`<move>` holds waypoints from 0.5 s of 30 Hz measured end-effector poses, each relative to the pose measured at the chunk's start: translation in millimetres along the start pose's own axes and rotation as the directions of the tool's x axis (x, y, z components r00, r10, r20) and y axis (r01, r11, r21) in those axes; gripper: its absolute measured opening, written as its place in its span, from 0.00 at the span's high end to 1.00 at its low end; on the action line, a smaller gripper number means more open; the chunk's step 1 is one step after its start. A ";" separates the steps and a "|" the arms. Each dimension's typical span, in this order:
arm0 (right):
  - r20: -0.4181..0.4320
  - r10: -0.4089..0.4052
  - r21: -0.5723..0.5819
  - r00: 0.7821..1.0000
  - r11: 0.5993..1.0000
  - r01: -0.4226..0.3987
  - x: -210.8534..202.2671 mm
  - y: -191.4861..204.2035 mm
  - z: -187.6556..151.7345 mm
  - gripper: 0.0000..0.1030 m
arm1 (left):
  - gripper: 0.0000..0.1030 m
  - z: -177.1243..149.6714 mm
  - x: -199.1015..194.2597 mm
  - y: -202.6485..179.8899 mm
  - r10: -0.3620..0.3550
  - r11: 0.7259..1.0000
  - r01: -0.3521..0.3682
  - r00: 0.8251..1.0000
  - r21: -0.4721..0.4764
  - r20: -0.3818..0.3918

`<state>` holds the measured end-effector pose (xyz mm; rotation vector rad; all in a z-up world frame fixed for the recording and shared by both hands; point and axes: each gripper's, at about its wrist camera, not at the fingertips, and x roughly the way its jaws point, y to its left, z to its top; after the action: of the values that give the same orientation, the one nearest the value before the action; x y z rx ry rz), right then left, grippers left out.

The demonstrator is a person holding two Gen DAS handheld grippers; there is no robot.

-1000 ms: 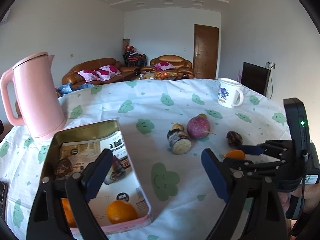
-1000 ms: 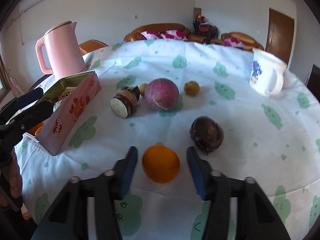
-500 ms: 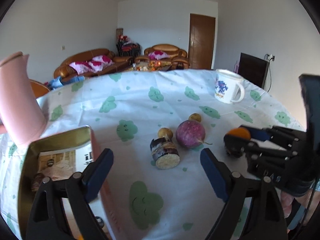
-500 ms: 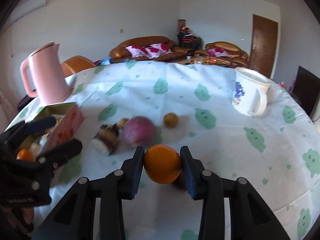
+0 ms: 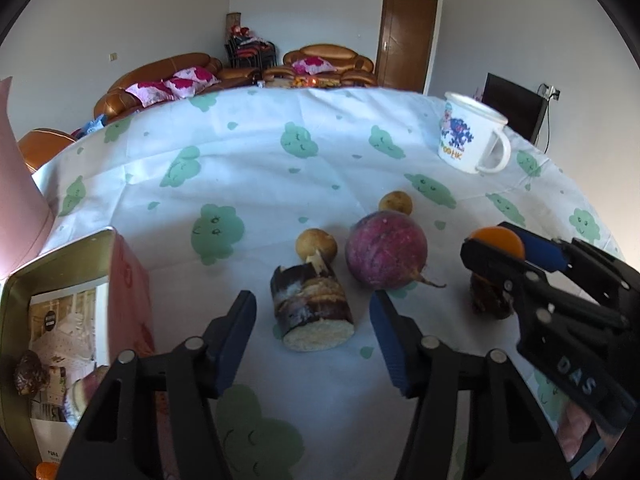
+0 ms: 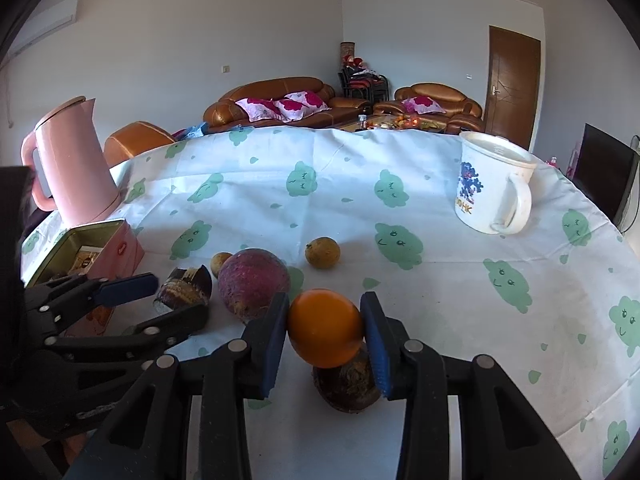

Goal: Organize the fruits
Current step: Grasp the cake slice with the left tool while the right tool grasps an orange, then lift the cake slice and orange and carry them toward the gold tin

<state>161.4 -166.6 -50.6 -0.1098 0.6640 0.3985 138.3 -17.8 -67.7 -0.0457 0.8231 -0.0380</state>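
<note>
My right gripper [image 6: 325, 330] is shut on an orange [image 6: 325, 327] and holds it above the table, over a dark brown round fruit [image 6: 347, 386]. The orange also shows in the left wrist view [image 5: 497, 240]. My left gripper [image 5: 312, 338] is open and empty, its fingers on either side of a cut dark stub [image 5: 312, 308] on the cloth. A purple round fruit [image 5: 386, 251] and two small yellow-brown fruits [image 5: 316, 243] [image 5: 395, 202] lie beyond. The pink tin [image 5: 60, 256] at the left holds several items.
A white mug [image 6: 494, 184] stands at the back right. A pink kettle [image 6: 72, 168] stands at the back left behind the tin [image 6: 80, 236]. The table [image 5: 248, 160] has a white cloth with green cloud prints; its far edge drops toward sofas.
My right gripper closed on the orange and lifted it off the cloth. My left gripper moved right from over the tin to the cut stub.
</note>
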 end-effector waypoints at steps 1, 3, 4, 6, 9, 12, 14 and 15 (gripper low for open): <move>-0.001 0.000 -0.007 1.000 1.000 0.000 0.1 1.4 -0.2 0.62 | 0.41 0.2 3.8 -1.2 0.002 1.000 -0.002 1.000 0.002 -0.020; -0.001 -0.002 -0.022 1.000 1.000 0.002 -0.1 4.3 -0.4 0.62 | 0.45 0.6 9.5 -3.2 0.003 1.000 -0.003 0.999 0.007 -0.047; -0.001 0.000 -0.025 1.000 1.000 0.000 -0.2 5.0 -0.4 0.62 | 0.54 0.4 10.8 -2.8 0.002 1.000 -0.001 0.999 0.004 -0.052; 0.001 0.011 -0.022 1.000 1.000 -0.011 -0.8 4.1 -0.6 0.62 | 0.60 0.3 11.4 0.4 -0.019 1.000 0.018 0.998 -0.015 -0.054; 0.002 0.029 -0.006 1.000 1.000 -0.029 -1.5 0.5 -1.2 0.62 | 0.60 -0.4 8.6 3.9 -0.031 0.999 0.030 0.999 -0.035 -0.039; 0.002 0.044 0.006 0.999 0.999 -0.044 -1.6 -1.6 -1.2 0.62 | 0.60 -0.3 5.3 6.3 -0.046 0.998 0.045 0.999 -0.045 -0.020; 0.007 0.053 0.006 0.999 0.999 -0.053 -2.6 -1.7 -1.3 0.62 | 0.60 -0.4 1.4 7.2 -0.050 0.998 0.050 0.999 -0.050 0.000; 0.011 0.057 0.007 0.998 0.998 -0.057 -3.4 -1.8 -1.3 0.62 | 0.60 -0.2 -0.6 7.8 -0.049 0.997 0.050 0.999 -0.051 0.009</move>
<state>159.0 -169.6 -49.6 -0.0818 0.6591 0.4515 137.9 -10.0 -67.8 -0.1143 0.8150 -0.0634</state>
